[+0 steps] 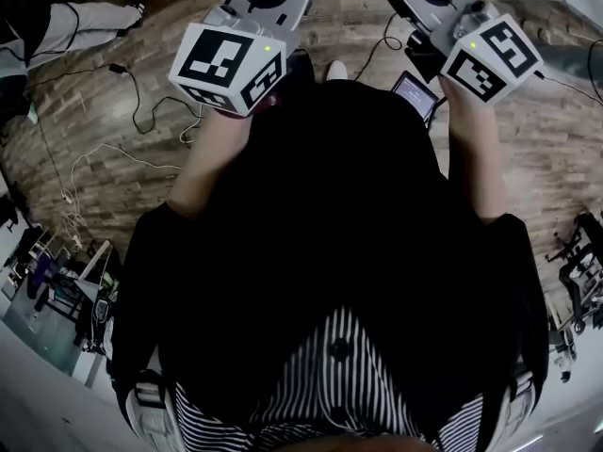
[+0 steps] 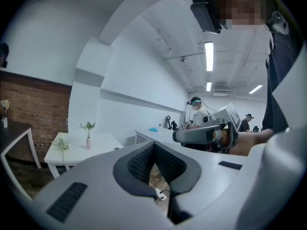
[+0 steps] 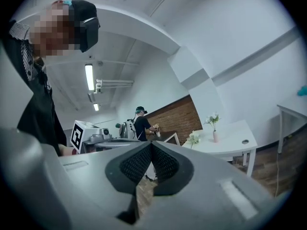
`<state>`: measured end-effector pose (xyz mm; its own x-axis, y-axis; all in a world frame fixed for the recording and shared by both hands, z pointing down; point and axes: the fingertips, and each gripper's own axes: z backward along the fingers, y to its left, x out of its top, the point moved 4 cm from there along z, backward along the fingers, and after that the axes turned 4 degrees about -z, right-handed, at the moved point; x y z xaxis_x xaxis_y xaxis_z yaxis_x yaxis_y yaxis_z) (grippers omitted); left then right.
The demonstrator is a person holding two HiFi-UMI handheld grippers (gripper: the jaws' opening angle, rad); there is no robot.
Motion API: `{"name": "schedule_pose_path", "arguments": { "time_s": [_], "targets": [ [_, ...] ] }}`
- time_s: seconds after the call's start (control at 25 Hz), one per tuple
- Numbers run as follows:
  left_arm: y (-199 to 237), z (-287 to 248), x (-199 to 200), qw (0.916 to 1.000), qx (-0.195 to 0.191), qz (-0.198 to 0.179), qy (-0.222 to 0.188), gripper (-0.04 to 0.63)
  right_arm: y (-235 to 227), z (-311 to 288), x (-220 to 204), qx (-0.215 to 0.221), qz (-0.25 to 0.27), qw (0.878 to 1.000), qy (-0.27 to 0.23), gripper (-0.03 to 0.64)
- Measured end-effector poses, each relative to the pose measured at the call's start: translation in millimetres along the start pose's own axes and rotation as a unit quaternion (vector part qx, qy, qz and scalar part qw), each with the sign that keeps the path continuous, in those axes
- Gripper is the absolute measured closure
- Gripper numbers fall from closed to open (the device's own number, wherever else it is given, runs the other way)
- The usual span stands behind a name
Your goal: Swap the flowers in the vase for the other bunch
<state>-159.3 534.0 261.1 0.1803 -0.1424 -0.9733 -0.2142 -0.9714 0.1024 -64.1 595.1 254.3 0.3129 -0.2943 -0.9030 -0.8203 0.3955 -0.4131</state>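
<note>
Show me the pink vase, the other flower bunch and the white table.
pink vase (image 3: 215, 136), right gripper view, its body.
other flower bunch (image 3: 194, 138), right gripper view, its blossoms.
white table (image 3: 230, 142), right gripper view, bare top.

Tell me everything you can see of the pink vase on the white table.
The pink vase is small, slim and upright, plain and opaque; too far off to tell its material. It stands on the white table and holds white flowers on green stems. A second bunch shows apart from it, toward the table's edge. Nothing else touches it.
</note>
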Motion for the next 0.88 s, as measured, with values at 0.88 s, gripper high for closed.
{"name": "schedule_pose_path", "arguments": {
  "time_s": [0.88],
  "targets": [
    [135,-65,20,0.9965,-0.073,0.034,-0.020,0.589,-64,-109,50,-0.063,0.023,0.998,0.017,0.615]
  ]
}}
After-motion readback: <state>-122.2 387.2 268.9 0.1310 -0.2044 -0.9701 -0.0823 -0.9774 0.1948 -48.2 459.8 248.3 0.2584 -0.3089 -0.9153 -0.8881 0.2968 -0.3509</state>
